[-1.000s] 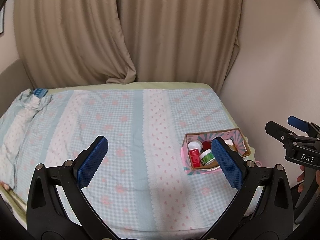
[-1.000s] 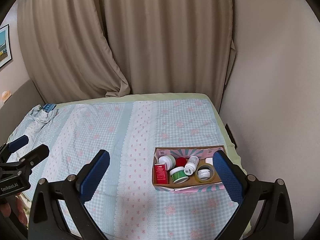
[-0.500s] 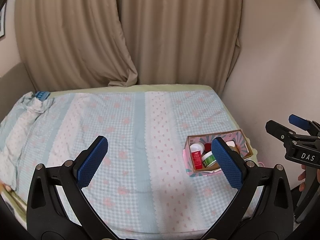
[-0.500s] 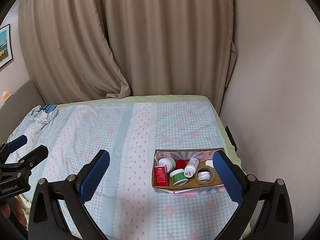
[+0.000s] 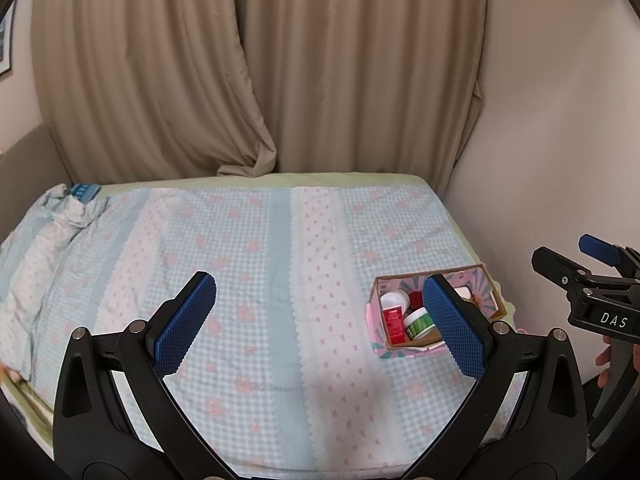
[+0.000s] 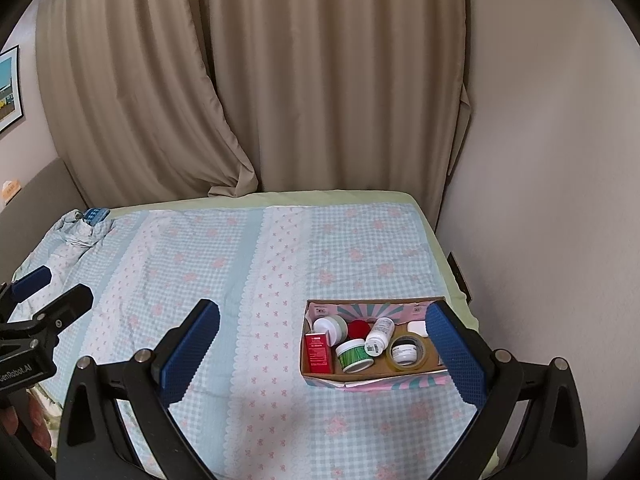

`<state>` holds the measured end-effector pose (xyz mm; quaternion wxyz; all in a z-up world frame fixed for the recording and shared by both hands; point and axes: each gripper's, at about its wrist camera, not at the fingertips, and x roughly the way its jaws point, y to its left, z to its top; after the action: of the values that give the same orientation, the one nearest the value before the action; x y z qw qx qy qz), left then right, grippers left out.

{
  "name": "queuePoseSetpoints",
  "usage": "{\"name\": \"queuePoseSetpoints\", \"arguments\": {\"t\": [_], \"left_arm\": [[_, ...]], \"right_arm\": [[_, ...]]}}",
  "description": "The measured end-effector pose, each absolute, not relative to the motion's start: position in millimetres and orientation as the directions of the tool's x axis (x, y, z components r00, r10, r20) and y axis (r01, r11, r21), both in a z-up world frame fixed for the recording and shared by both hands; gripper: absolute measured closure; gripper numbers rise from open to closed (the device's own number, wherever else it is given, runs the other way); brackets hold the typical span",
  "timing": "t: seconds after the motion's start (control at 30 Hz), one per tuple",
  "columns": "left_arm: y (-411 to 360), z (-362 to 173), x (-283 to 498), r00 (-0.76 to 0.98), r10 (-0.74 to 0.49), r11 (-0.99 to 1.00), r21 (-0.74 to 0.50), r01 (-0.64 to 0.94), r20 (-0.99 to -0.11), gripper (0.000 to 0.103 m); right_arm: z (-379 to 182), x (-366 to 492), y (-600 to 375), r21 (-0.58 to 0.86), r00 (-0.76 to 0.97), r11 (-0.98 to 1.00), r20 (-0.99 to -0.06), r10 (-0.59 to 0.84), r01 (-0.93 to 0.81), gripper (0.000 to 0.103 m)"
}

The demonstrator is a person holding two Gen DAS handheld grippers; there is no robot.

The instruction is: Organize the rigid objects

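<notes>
The cardboard box is sitting on the bed, near its right edge and close to the wall, and everything small is packed inside it. Counting from the right wrist view: one red carton standing at the left end, one green-labelled jar beside it, one white-lidded jar behind, one red round thing, one white bottle lying tilted, one roll of tape with a small white jar sitting in its hole, and one white piece at the back right, partly hidden.

The right gripper is hovering above the bed with its jaws spread wide and nothing between them. The left gripper is doing the same, wide apart and empty, over the open quilt.

The next pick looks like a reach into the box. I'd be coming straight down over one item, probably the upright red carton, since the pieces are touching and a slanted approach risks nudging the neighbours. Beige curtains are hanging behind.
</notes>
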<state>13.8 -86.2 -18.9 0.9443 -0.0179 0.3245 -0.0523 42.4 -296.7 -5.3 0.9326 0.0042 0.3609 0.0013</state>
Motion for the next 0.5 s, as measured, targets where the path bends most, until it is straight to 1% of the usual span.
{"name": "queuePoseSetpoints", "arguments": {"t": [0.2, 0.33, 0.5], "left_arm": [[-89.3, -20.6, 19.6, 0.791, -0.063, 0.998, -0.027, 0.058, -0.608, 0.0], [-92.1, -20.3, 18.6, 0.808, -0.021, 0.999, 0.013, 0.035, -0.589, 0.0], [-92.4, -18.9, 17.9, 0.82, -0.028, 0.999, 0.009, 0.04, -0.571, 0.0]], "right_arm": [[-8.0, 41.6, -297.6, 0.002, 0.743, 1.0, -0.67, 0.001, 0.0, 0.0], [-9.2, 39.3, -297.2, 0.0, 0.744, 1.0, -0.668, 0.001, -0.001, 0.0], [-11.1, 40.0, -297.3, 0.0, 0.744, 1.0, -0.668, -0.001, 0.001, 0.0]]}}
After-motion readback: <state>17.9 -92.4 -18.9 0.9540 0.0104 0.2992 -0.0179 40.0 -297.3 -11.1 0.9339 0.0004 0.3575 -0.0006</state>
